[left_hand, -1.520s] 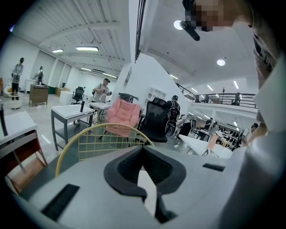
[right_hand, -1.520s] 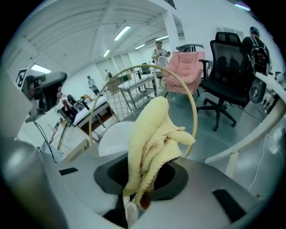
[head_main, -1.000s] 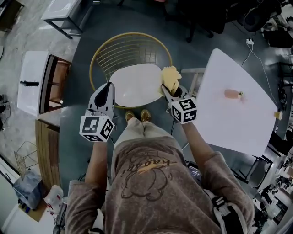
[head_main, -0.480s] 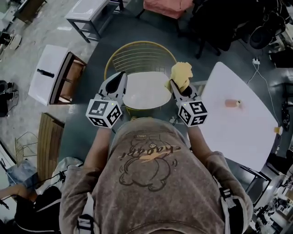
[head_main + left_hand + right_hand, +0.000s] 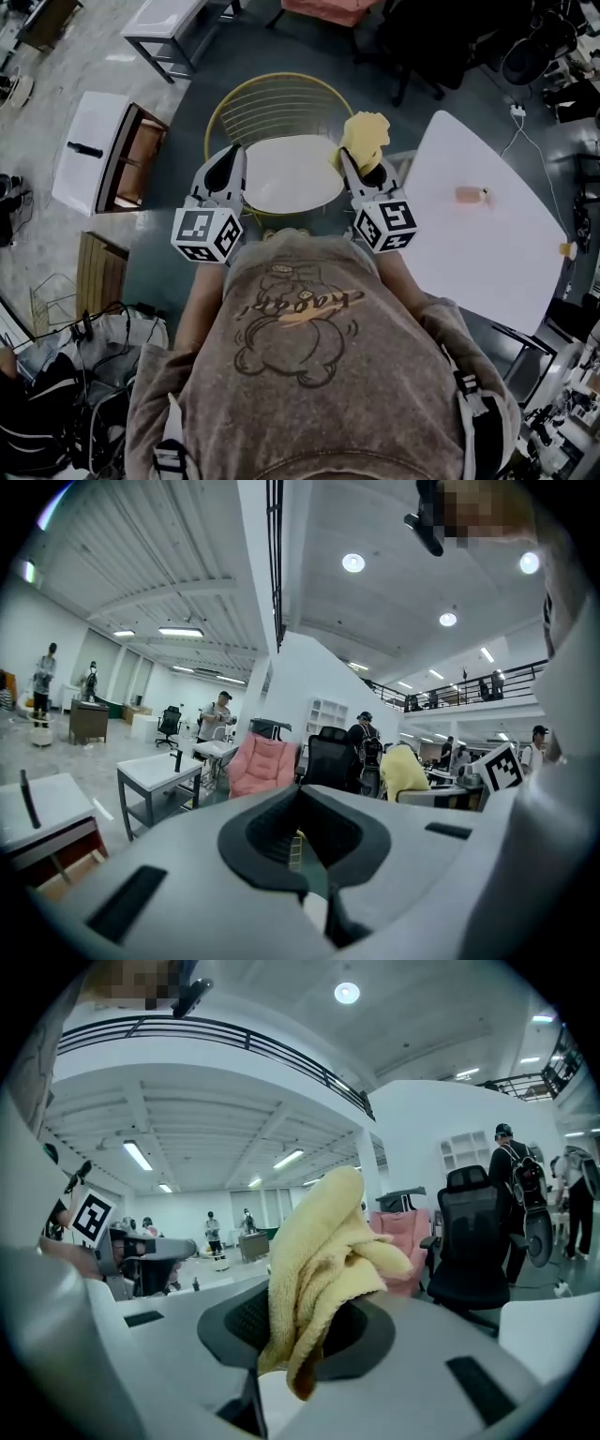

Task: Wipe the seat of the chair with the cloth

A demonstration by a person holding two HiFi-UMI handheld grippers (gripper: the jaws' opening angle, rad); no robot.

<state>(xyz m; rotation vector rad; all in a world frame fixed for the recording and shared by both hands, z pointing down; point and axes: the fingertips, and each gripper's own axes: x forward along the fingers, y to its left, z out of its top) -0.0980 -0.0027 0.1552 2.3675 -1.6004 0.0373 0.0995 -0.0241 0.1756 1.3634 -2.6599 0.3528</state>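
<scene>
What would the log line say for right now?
left gripper: shut, empty | right gripper: shut on yellow cloth | cloth: held up, off chair seat

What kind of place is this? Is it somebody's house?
Probably not a house: it looks like a big open office or lab hall. There is a black office chair, a white table, and an upper balcony under a high ceiling.

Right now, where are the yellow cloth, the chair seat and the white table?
yellow cloth (image 5: 364,139): head view, middle of its bunched folds.
chair seat (image 5: 291,173): head view, centre of its pale top.
white table (image 5: 469,253): head view, bare middle of its top.
</scene>
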